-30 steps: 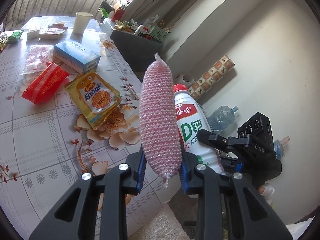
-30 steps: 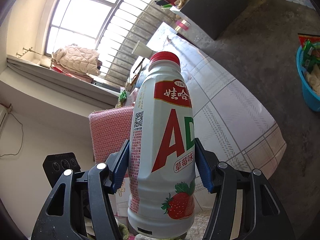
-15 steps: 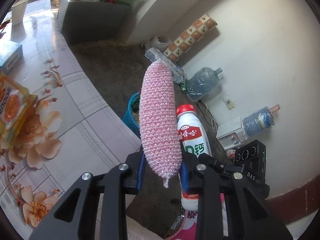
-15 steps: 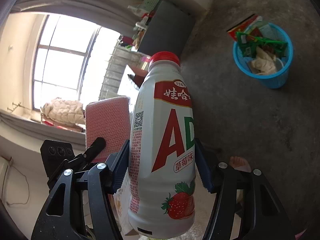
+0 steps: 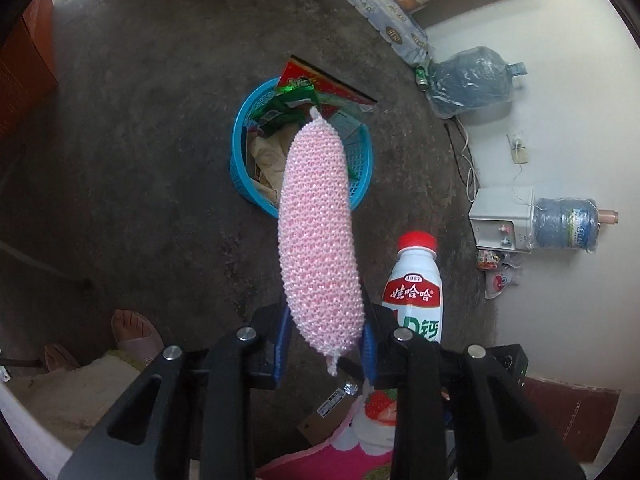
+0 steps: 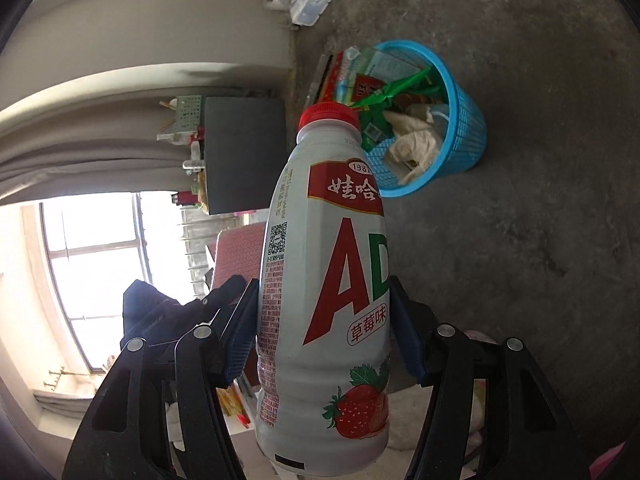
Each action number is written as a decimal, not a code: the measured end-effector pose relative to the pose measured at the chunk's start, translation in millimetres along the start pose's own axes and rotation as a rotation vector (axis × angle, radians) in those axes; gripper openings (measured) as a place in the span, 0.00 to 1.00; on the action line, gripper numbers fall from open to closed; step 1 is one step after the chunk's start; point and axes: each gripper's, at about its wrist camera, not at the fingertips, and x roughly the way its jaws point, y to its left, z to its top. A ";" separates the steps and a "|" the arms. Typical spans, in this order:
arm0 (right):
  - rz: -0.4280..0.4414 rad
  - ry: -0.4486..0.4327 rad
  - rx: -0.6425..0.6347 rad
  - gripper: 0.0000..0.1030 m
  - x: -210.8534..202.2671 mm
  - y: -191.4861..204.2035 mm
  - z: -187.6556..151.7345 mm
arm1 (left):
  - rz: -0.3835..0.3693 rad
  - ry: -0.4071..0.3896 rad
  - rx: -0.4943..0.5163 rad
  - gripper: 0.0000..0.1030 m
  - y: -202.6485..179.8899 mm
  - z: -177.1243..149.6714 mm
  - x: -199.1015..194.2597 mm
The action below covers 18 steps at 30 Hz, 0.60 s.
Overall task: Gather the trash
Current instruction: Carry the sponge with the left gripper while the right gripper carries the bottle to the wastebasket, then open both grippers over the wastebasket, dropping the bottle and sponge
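My left gripper is shut on a pink knitted scrubbing pad and holds it in the air over the floor, short of a blue trash basket filled with wrappers and paper. My right gripper is shut on a white AD milk bottle with a red cap. The same bottle shows right of the pad in the left wrist view. The basket lies ahead and to the right of the bottle in the right wrist view. The pad shows left of the bottle.
The floor is dark bare concrete. Two water jugs and a white box stand by the wall on the right. My sandalled foot is at lower left. A dark cabinet stands near the window.
Both grippers have swung away from the table and down toward the floor, still holding the pad and the bottle. The blue basket is now straight ahead and closer.
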 end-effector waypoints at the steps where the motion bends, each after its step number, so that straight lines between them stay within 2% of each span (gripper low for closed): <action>1: 0.005 0.010 0.040 0.56 8.6 -7.3 6.4 | 0.011 0.016 -0.019 0.27 1.0 12.9 12.6; 3: 0.006 0.011 0.119 0.56 25.0 -21.2 19.3 | 0.041 0.026 -0.049 0.28 1.9 36.7 34.1; 5: 0.004 -0.005 0.207 0.56 38.4 -32.9 32.5 | 0.048 -0.004 -0.074 0.30 1.5 61.5 49.7; 8: 0.027 -0.072 0.362 0.57 61.2 -49.5 54.9 | 0.057 -0.024 -0.082 0.53 2.2 88.9 67.3; 9: 0.052 -0.097 0.404 0.58 71.1 -53.1 63.0 | 0.066 -0.043 -0.097 0.54 1.9 93.2 69.4; 10: 0.063 -0.120 0.413 0.59 79.2 -53.1 70.5 | 0.056 -0.059 -0.113 0.54 4.2 95.7 68.3; 13: 0.013 -0.123 0.400 0.62 110.6 -48.8 91.5 | 0.002 -0.066 -0.148 0.55 10.1 96.9 60.2; 18: 0.018 -0.094 0.405 0.67 143.6 -48.1 97.6 | -0.032 -0.106 -0.085 0.55 8.7 91.5 23.4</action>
